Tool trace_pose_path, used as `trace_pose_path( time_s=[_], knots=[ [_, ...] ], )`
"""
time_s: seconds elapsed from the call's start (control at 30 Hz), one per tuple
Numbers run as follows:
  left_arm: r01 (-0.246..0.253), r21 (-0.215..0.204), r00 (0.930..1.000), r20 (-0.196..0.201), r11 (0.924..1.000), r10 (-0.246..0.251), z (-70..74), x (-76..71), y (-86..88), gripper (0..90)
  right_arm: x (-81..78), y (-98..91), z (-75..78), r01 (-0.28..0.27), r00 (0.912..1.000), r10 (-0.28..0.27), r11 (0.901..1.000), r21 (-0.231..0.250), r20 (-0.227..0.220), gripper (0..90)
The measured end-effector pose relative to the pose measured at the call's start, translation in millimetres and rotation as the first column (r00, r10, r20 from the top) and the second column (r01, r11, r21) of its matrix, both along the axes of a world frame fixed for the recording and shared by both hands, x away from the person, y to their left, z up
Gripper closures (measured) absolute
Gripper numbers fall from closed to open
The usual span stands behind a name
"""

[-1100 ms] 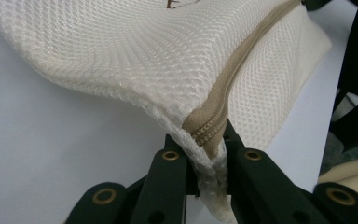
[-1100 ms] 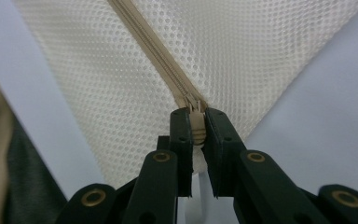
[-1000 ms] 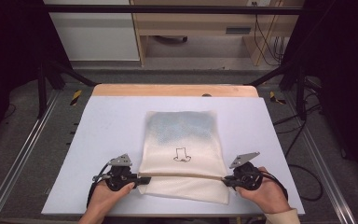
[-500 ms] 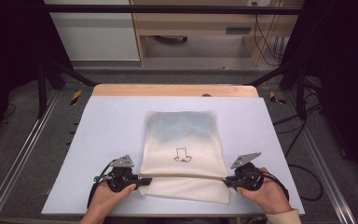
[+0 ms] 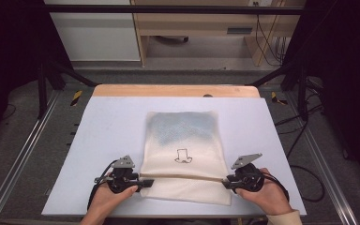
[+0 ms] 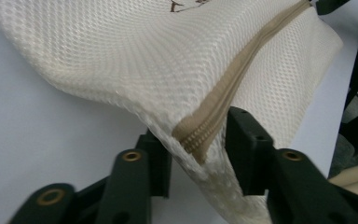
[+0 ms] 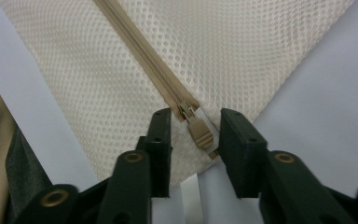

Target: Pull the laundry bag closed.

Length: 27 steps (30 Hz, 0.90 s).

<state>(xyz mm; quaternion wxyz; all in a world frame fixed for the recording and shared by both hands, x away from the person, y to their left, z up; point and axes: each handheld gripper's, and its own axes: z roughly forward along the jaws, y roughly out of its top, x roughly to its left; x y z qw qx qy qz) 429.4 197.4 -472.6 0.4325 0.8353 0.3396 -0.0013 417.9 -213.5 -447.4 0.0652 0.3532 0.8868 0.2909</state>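
1. Pale grey-blue, the table (image 5: 112, 131) is the largest thing in the high view, with a strip of light wood (image 5: 176, 90) along its far edge.

2. Cream mesh makes up the bag (image 5: 183, 154), which lies flat near the middle of the table and reaches toward the near edge. Its far half looks bluish through the mesh, and a small dark drawing (image 5: 183, 156) sits at about its middle.

3. Tan, the zip (image 5: 183, 176) runs across the bag's near part from side to side, between the two grippers.

4. At the bag's left edge sits the left gripper (image 5: 143, 183), held in the person's left hand (image 5: 105, 201). In the left gripper view its jaws stand a little apart on either side of the zip's end (image 6: 200, 135), with a fold of mesh lifted off the table between them. Whether they pinch the cloth, I cannot tell.

5. At the bag's right edge sits the right gripper (image 5: 226, 183), in the right hand (image 5: 267, 199). In the right gripper view its jaws are narrowly apart with the zip's slider and pull tab (image 7: 198, 128) between them. A gap shows on each side of the pull, so they do not seem to grip it.
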Motion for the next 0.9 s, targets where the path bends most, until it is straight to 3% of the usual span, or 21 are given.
trace_pose_path(
  time_s=[0.03, 0.07, 0.1, 0.2, 0.27, 0.4, 0.43, 0.47, 0.5, 0.53, 0.57, 0.6, 0.63, 0.67, 0.7, 0.77, 0.8, 0.87, 0.9],
  knots=[
    [-0.015, 0.007, 0.9998, 0.012, 0.9999, 0.015, 0.8, -0.1, 0.2, 51.3, 0.4, 2.0, 0.1, 0.0, 0.9999, 0.0, 1.0, -0.001, 0.011, 56.7],
    [-0.015, 0.007, 0.9998, 0.012, 0.9999, 0.015, 0.8, -0.1, 0.2, 46.9, 0.4, 2.0, 0.1, 0.0, 0.9999, 0.0, 1.0, -0.001, 0.011, 56.7],
    [-0.033, 0.023, 0.9991, 0.027, 0.9992, 0.033, 1.9, -0.3, 0.0, 42.7, 1.1, 4.2, 0.1, 0.008, 0.9996, -0.008, 1.0, 0.005, 0.028, 48.3],
    [-0.042, 0.029, 0.9986, 0.034, 0.9987, 0.041, 3.2, -0.5, 0.1, 33.1, 2.4, 5.6, 1.2, 0.019, 0.9984, -0.02, 0.9997, 0.018, 0.053, 42.7],
    [-0.05, 0.038, 0.9976, 0.05, 0.998, 0.049, 4.9, -1.6, 0.6, 30.3, 4.8, 6.6, 3.5, 0.052, 0.9944, -0.055, 0.998, 0.036, 0.09, 32.2],
    [-0.072, 0.074, 0.9938, 0.09, 0.9946, 0.065, 9.4, -4.8, 4.9, 21.9, 6.6, 6.6, 6.3, 0.069, 0.9907, -0.076, 0.9956, 0.064, 0.113, 25.0],
    [-0.084, 0.083, 0.9919, 0.103, 0.993, 0.075, 10.8, -5.7, 6.7, 20.1, 7.7, 5.8, 7.8, 0.101, 0.9829, -0.111, 0.9919, 0.077, 0.147, 18.4],
    [-0.1, 0.086, 0.9897, 0.111, 0.9913, 0.09, 12.3, -6.2, 9.2, 20.1, 7.7, 5.8, 7.8, 0.101, 0.9829, -0.111, 0.9919, 0.077, 0.147, 18.4],
    [-0.135, 0.085, 0.9838, 0.13, 0.9871, 0.123, 14.9, -6.1, 14.3, 16.0, 9.5, 4.0, 9.8, 0.139, 0.9756, -0.153, 0.9857, 0.095, 0.158, 13.9],
    [-0.135, 0.085, 0.9838, 0.13, 0.9871, 0.123, 14.9, -6.1, 14.3, 15.7, 9.5, 4.0, 9.8, 0.139, 0.9756, -0.153, 0.9857, 0.095, 0.158, 13.9],
    [-0.161, 0.096, 0.9774, 0.154, 0.9824, 0.145, 18.3, -5.0, 19.7, 15.0, 11.2, 0.9, 11.9, 0.18, 0.9648, -0.197, 0.9777, 0.108, 0.174, 12.1],
    [-0.161, 0.096, 0.9774, 0.154, 0.9824, 0.145, 18.3, -5.0, 19.7, 14.3, 11.8, -1.0, 13.0, 0.194, 0.9588, -0.213, 0.9738, 0.119, 0.187, 11.1],
    [-0.177, 0.098, 0.9729, 0.168, 0.9794, 0.159, 20.2, -4.0, 23.3, 14.3, 11.8, -1.0, 13.0, 0.194, 0.9588, -0.213, 0.9738, 0.119, 0.187, 11.1],
    [-0.183, 0.103, 0.9707, 0.177, 0.9778, 0.163, 21.4, -3.0, 25.9, 13.5, 12.6, -5.0, 15.4, 0.221, 0.9465, -0.246, 0.9658, 0.136, 0.209, 9.9],
    [-0.2, 0.104, 0.9665, 0.184, 0.9742, 0.179, 22.8, -1.6, 30.0, 13.5, 12.6, -5.0, 15.4, 0.221, 0.9465, -0.246, 0.9658, 0.136, 0.209, 9.9],
    [-0.226, 0.112, 0.9589, 0.201, 0.9677, 0.2, 24.9, 0.3, 36.9, 12.6, 13.7, -13.6, 17.3, 0.26, 0.926, -0.291, 0.9534, 0.153, 0.24, 8.3],
    [-0.232, 0.119, 0.9566, 0.208, 0.9655, 0.204, 25.9, 0.9, 39.7, 12.6, 13.7, -13.6, 17.3, 0.26, 0.926, -0.291, 0.9534, 0.153, 0.24, 8.3],
    [-0.255, 0.129, 0.9487, 0.225, 0.9584, 0.222, 28.3, 2.6, 47.7, 12.6, 14.2, -18.6, 17.8, 0.285, 0.9167, -0.317, 0.945, 0.161, 0.243, 8.3],
    [-0.28, 0.136, 0.942, 0.23, 0.9505, 0.244, 29.8, 4.4, 56.4, 12.5, 14.9, -25.2, 18.2, 0.318, 0.904, -0.352, 0.9328, 0.17, 0.242, 8.3]
  ],
)
